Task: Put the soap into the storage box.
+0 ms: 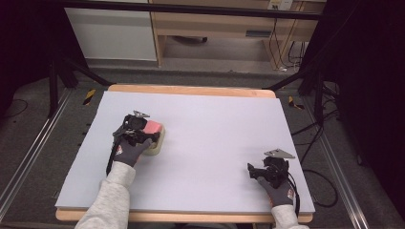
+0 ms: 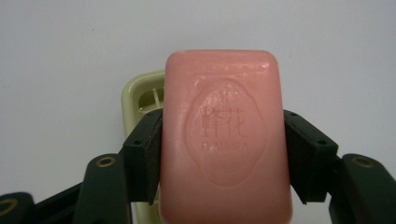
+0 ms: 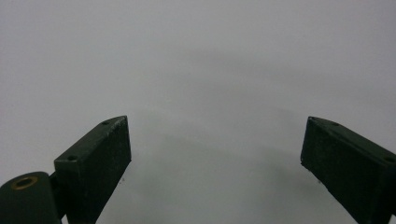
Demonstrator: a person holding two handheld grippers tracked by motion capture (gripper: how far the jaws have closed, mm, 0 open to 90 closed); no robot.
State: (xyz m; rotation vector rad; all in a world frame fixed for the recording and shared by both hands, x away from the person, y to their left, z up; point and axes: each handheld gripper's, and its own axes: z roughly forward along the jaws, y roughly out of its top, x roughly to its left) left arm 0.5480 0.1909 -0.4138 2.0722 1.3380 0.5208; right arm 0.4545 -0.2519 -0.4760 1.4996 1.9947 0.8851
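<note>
A pink bar of soap [image 2: 224,140] with an embossed oval stamp sits between the jaws of my left gripper [image 2: 223,154], whose pads press on both its long sides. Under and behind the bar lies a pale yellow soap dish [image 2: 140,93], partly hidden by it. From above, the soap [image 1: 153,127] and the dish [image 1: 157,143] are at the left of the grey table mat, with my left gripper [image 1: 143,129] over them. My right gripper [image 3: 215,144] stands open over bare mat, nothing between its fingers; it rests near the front right [image 1: 253,171].
The grey mat [image 1: 210,138] lies on a wooden table whose edge [image 1: 191,89] shows at the back. Dark stand legs and cables run along the floor on both sides. A wooden cabinet stands behind the table.
</note>
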